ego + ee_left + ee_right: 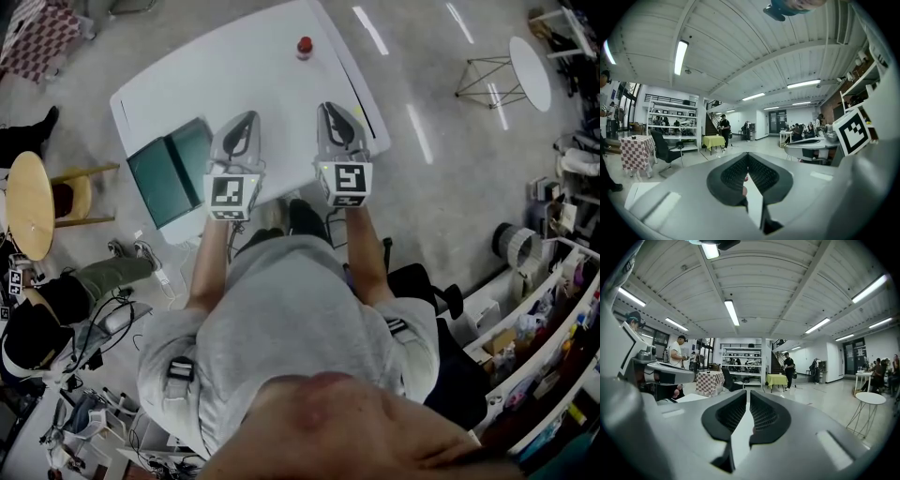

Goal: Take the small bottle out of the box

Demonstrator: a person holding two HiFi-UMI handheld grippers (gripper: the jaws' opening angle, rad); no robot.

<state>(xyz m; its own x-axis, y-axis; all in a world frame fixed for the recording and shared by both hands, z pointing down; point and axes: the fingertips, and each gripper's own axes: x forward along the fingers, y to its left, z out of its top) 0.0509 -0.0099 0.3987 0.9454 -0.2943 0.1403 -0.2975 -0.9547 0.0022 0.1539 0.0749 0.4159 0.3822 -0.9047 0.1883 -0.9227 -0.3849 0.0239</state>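
Head view: a person in a grey top stands at the white rectangular table, with a grey two-jaw tool in each hand, both over the near edge and pointing away across it. The left gripper and the right gripper are side by side, a little apart, each with a black-and-white marker cube at its rear. A dark green open box lies on the table just left of the left gripper and touches neither tool. Whether the bottle sits in it can't be told from up here. A small red-topped object stands alone well ahead of both tips, roughly between their lines, near the far edge. It is too small to say whether it's the small bottle. Left gripper view: the left gripper has its jaws closed, the black ribbed pads meet at the tips, and nothing is held. A red speck shows through the slot under the tips. The other tool's marker cube is at its right. Behind are a checked-cloth table off to the left, a yellow-green cloth table ahead, and people standing. Right gripper view: the right gripper has its jaws nearly together, with a thin slit left between the tips and nothing in it. The left gripper is off to its left, and a round white side table stands to its right on the floor.
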